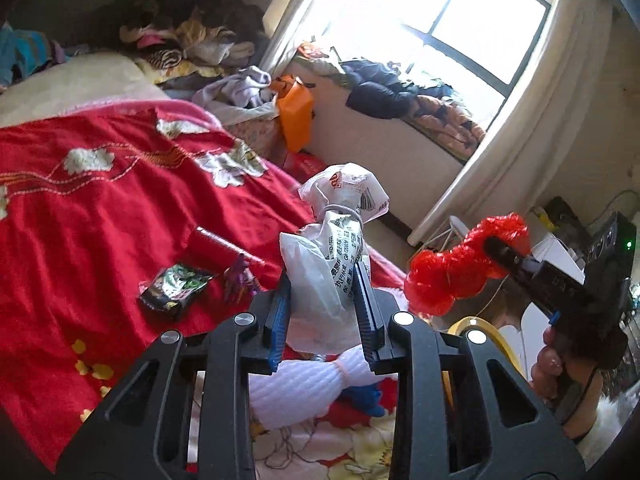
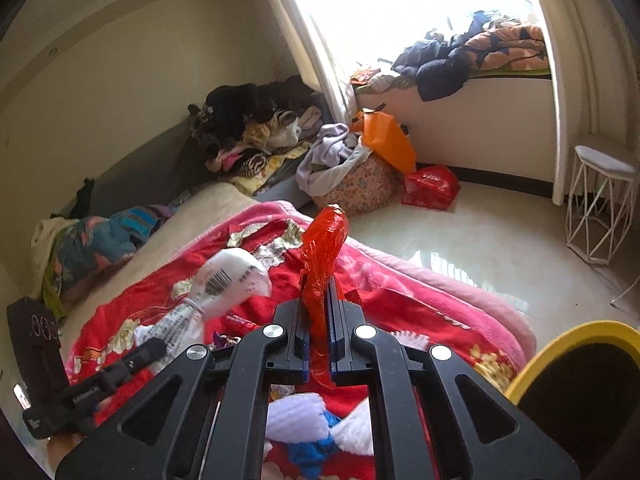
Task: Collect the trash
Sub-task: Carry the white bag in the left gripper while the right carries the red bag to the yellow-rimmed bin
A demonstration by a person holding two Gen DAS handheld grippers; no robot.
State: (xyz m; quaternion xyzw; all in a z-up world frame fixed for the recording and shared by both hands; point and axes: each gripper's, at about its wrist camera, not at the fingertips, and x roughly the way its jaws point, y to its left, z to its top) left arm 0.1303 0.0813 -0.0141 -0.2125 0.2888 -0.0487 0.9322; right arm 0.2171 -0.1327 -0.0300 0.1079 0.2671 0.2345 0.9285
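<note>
A knotted white plastic bag [image 1: 336, 248], printed with black text and cinched by a rubber band, was clamped between the blue-padded jaws of the left gripper [image 1: 325, 280], which were closed against its lower half. The bag stood upright above the red floral blanket [image 1: 100, 216]. In the right wrist view the same bag [image 2: 224, 284] was seen at ten o'clock from the frame's centre, blurred, held up by the left gripper [image 2: 154, 350].

A crumpled red plastic wrapper [image 2: 322, 252] was pinched in the right gripper [image 2: 318, 320], the jaws nearly together on it, and it rose upright over the blanket [image 2: 400, 292]. From the left wrist camera, this wrapper [image 1: 460, 268] was seen at three o'clock, bunched around the tip of the right gripper [image 1: 496, 250].

On the blanket, at nine o'clock from the left gripper, a dark snack packet [image 1: 174, 290] was lying, with a purple foil wrapper [image 1: 240, 280] just beside it and a red tube [image 1: 224, 246] near both. A yellow-rimmed bin [image 2: 576, 360] was seen at four o'clock in the right wrist view, beside the bed. A white and blue knitted item [image 1: 304, 388] was lying below the left gripper.
</note>
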